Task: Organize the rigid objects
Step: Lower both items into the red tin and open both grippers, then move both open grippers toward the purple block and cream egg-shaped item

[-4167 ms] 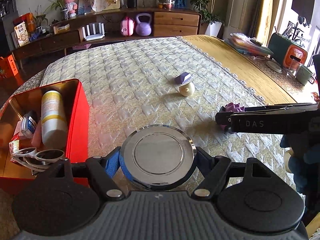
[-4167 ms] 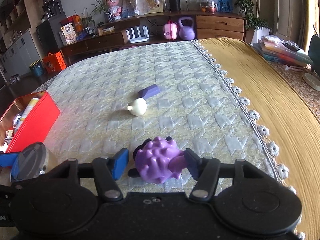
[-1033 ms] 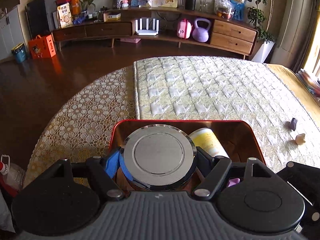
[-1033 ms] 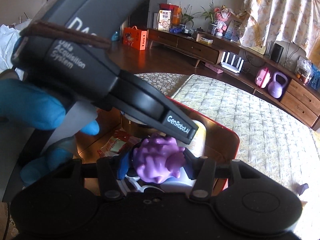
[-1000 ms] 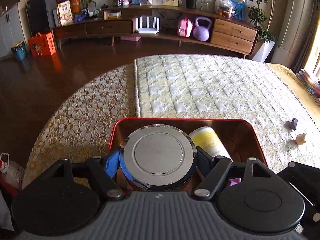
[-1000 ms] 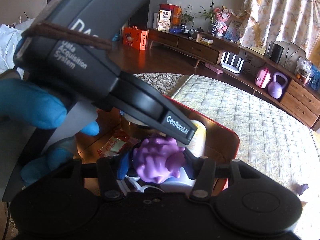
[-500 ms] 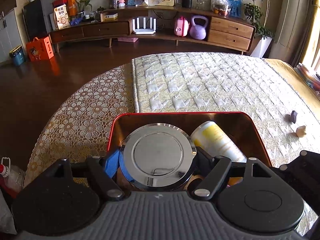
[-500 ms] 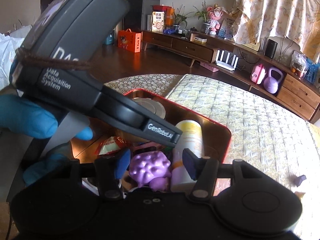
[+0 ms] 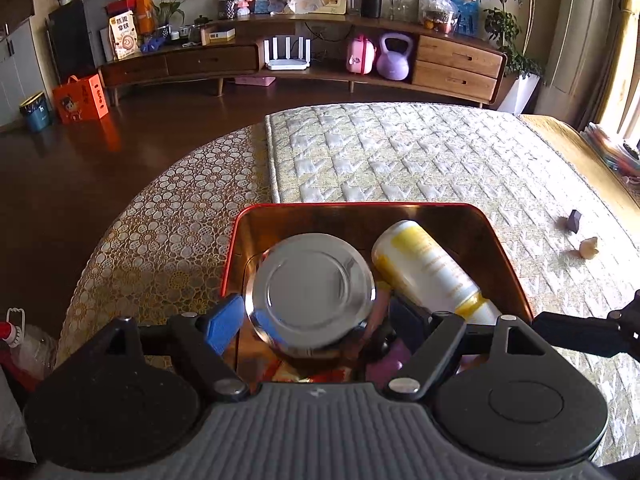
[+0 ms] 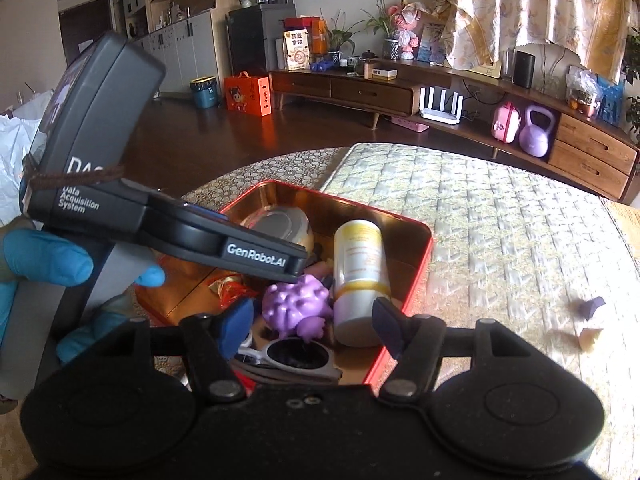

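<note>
A red tin box [image 9: 360, 205] stands on the quilted bed cover. A round silver tin [image 9: 312, 288] lies tilted inside it, just ahead of my left gripper [image 9: 314, 316], whose jaws are opening with a gap beside the tin. A yellow-and-white bottle [image 9: 428, 268] lies to its right. In the right wrist view a purple spiky toy [image 10: 296, 304] rests in the box [image 10: 420, 232] beside the bottle [image 10: 360, 264]. My right gripper [image 10: 312, 320] hovers above it, jaws opening, pads clear of the toy.
Sunglasses [image 10: 296, 356] and a snack wrapper [image 10: 232, 288] also lie in the box. A small purple block [image 10: 592, 306] and a cream piece [image 10: 590, 336] sit on the cover to the right. A blue-gloved hand [image 10: 40, 260] holds the left gripper close by.
The right gripper let go of the purple toy, which dropped into the box, and drew back and up. The silver tin slipped out of the left pads and now lies tilted in the box.
</note>
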`<state>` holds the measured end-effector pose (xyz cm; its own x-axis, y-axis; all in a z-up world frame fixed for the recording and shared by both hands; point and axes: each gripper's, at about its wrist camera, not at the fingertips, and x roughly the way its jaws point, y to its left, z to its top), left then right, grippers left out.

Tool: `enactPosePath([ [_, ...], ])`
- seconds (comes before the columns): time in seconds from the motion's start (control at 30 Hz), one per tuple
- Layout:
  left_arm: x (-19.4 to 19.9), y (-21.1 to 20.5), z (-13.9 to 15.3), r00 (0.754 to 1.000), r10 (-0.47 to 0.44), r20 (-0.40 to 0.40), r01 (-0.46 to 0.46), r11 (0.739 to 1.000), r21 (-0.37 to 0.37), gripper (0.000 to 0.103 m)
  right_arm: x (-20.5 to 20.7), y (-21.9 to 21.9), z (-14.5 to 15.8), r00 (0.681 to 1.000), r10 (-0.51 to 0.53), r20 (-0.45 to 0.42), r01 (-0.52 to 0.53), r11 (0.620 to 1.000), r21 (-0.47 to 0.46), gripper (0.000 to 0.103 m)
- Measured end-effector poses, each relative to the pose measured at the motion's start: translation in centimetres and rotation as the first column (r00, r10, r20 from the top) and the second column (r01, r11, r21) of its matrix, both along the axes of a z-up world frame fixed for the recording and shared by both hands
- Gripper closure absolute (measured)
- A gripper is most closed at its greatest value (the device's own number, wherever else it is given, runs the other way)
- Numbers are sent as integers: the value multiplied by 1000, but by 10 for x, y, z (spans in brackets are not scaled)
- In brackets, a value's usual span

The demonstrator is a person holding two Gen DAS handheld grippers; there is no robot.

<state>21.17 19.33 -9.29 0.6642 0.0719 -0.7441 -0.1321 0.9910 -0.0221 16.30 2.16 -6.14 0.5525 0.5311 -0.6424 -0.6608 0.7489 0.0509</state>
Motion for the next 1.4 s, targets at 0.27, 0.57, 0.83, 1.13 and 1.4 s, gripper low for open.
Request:
enactPosePath([
  [0.27, -28, -18, 15, 999, -18, 41, 17, 999, 27, 23, -11, -28, 13, 998, -47, -33, 49, 997, 64, 32],
  [0.57, -56, -42, 35, 997, -27, 74, 24, 999, 42, 23, -31, -58, 24, 996, -85, -25, 87, 991, 103, 23],
  [0.83, -74, -64, 48, 994, -31, 107, 27, 999, 36, 23, -50, -90, 31, 992, -127, -9, 127, 981, 144, 12],
  [1.13, -80, -108, 51, 991, -75, 108, 73, 997, 23, 23, -57, -136, 21, 969, -245, 8, 242, 960, 143, 2],
  [1.4, -63, -146, 47, 990, -113, 88, 116, 992, -41, 23, -45, -171, 9, 942, -335, 4, 332, 936, 118, 1],
])
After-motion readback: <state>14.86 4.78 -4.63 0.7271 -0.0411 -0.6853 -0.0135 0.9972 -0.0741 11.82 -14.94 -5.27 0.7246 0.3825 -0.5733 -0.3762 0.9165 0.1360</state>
